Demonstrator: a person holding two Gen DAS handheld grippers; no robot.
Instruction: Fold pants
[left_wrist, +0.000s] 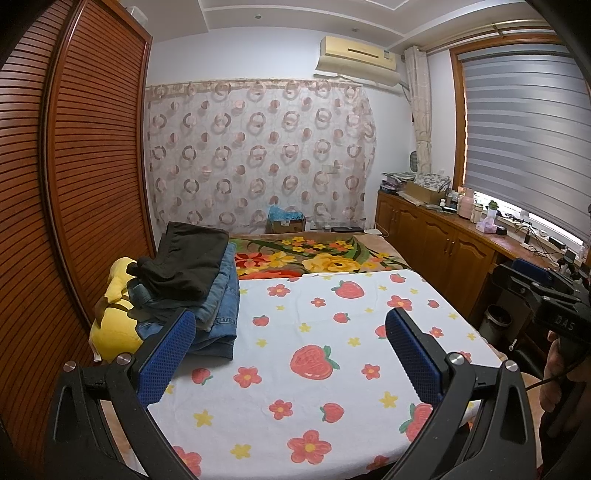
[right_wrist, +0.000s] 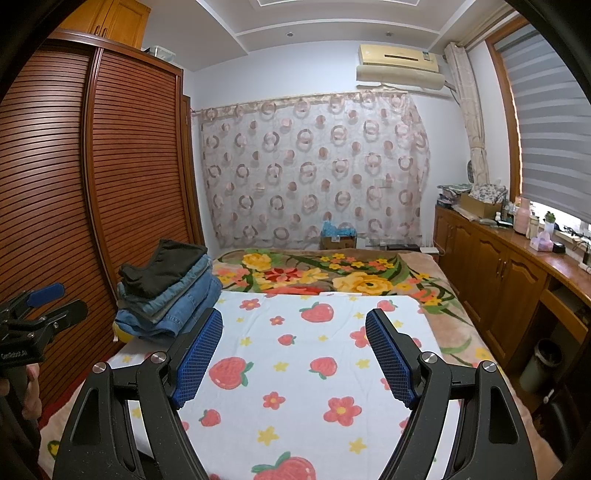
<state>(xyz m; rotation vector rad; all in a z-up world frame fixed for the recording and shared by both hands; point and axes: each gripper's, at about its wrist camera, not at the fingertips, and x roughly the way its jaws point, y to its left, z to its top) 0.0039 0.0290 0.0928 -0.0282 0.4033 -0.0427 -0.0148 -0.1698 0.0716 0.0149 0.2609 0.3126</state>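
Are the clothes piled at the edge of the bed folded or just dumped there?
Folded. The pile of pants sits in flat layers, dark pair on top of several denim ones, edges roughly lined up, beside the strawberry sheet.

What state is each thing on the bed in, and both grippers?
Left gripper: open, empty.
Right gripper: open, empty.
Stack of pants: folded, piled at the bed's left edge.
Strawberry towel: spread flat, bare.
Yellow plush toy: lying beside the stack.

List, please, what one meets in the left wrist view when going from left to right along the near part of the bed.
Yellow plush toy → stack of folded pants → strawberry-print cloth → wooden cabinets.
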